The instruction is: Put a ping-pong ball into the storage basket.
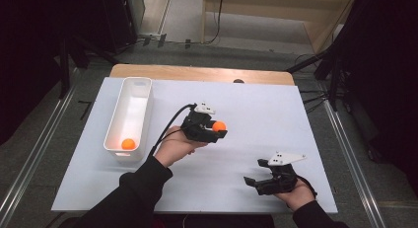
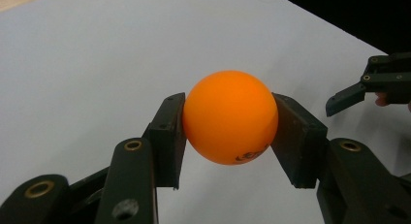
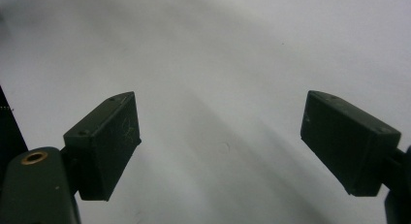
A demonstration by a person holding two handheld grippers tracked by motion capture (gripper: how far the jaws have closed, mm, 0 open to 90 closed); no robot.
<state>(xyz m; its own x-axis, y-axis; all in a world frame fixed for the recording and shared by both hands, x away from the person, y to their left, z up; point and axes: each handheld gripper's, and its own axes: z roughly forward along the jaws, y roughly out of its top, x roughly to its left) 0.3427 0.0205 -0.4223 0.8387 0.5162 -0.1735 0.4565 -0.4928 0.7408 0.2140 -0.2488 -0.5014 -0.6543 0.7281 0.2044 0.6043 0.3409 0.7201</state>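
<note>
Two tongs are working: left tongs (image 1: 217, 131) are clamping an orange ball (image 1: 219, 126) for carrying toward the white bin (image 1: 129, 109), while right tongs (image 1: 256, 174) are idling open, empty, near right.

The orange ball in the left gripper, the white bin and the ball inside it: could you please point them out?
held orange ball (image 2: 230, 116), left gripper view, middle of its front.
white bin (image 1: 115, 120), high view, left wall.
ball in the bin (image 1: 128, 144), high view, its top.
</note>
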